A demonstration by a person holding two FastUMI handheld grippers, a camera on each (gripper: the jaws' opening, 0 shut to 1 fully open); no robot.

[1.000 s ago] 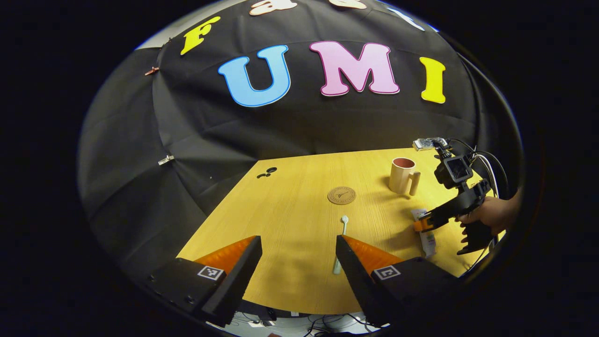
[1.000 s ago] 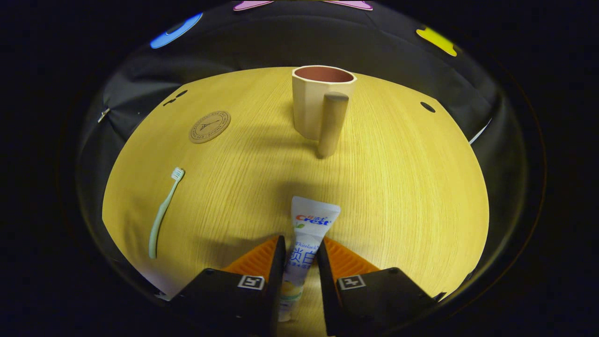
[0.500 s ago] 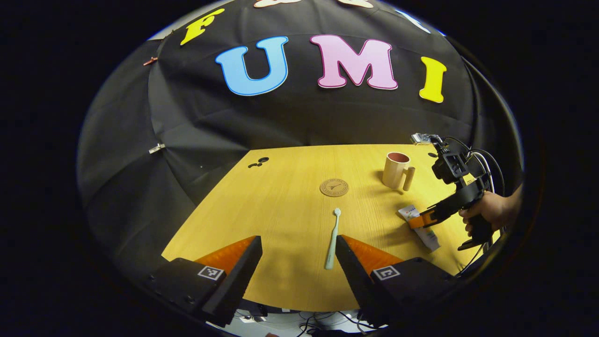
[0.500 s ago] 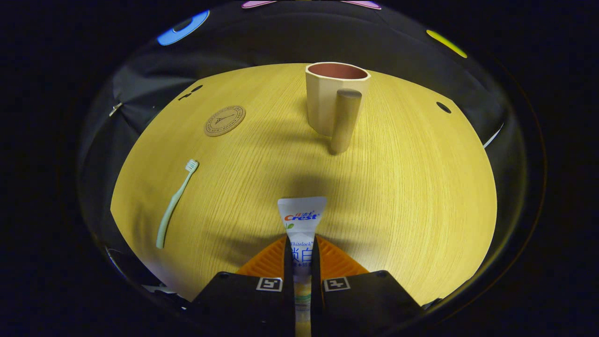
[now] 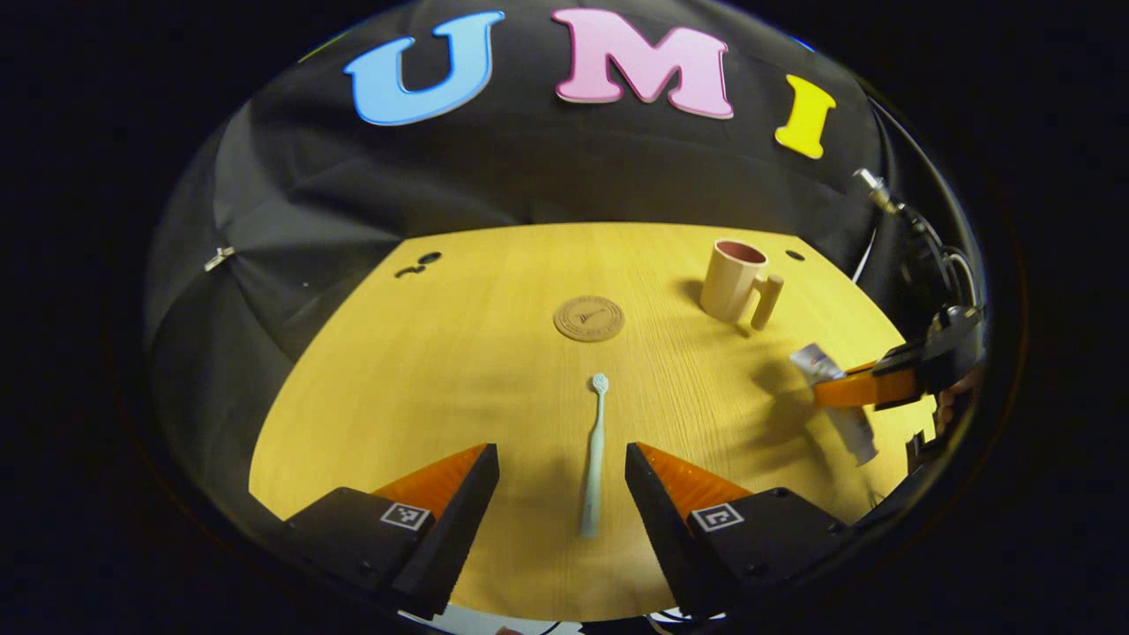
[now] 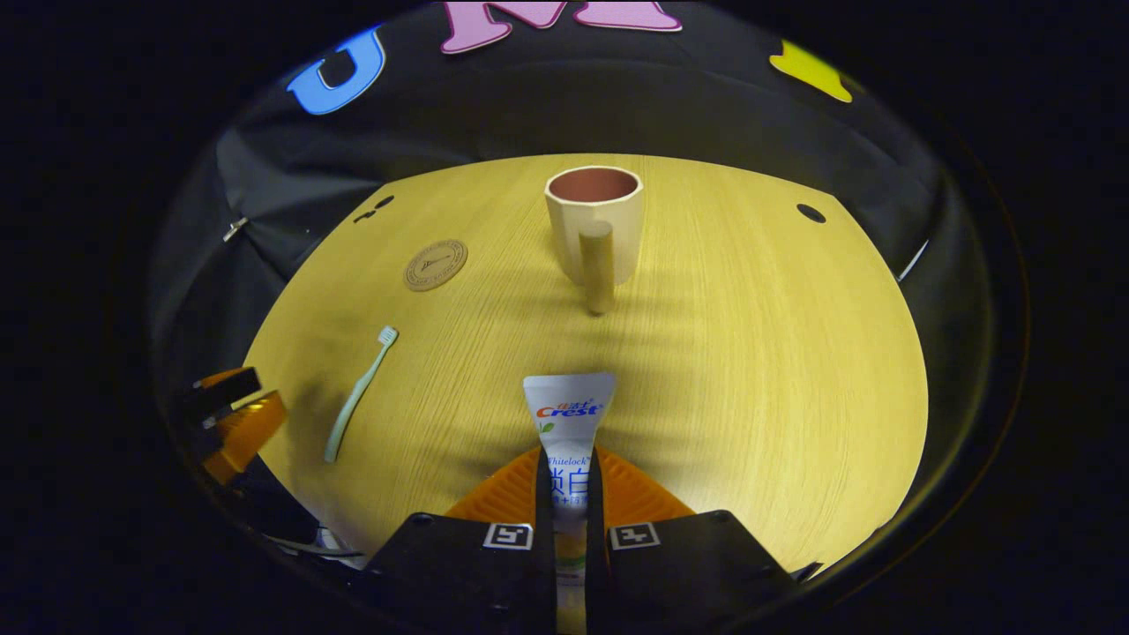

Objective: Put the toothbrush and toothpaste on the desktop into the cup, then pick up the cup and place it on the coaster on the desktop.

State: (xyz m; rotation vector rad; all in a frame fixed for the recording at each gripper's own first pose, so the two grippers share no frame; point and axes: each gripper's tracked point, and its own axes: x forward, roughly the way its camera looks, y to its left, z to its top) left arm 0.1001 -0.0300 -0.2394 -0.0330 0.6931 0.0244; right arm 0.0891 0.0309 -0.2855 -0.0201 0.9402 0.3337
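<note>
The right gripper is clenched on the toothpaste, held above the desktop short of the cup. The left gripper is spread wide, the toothbrush lying flat between its fingers; the coaster sits beyond

Pale green toothbrush lies flat, bristles toward the round brown coaster; beige cup stands upright; white toothpaste tube is raised

Left gripper: wedge-shaped fingers, ribbed inner pads, black blocky bases with square coded markers; right gripper is built alike.
</note>
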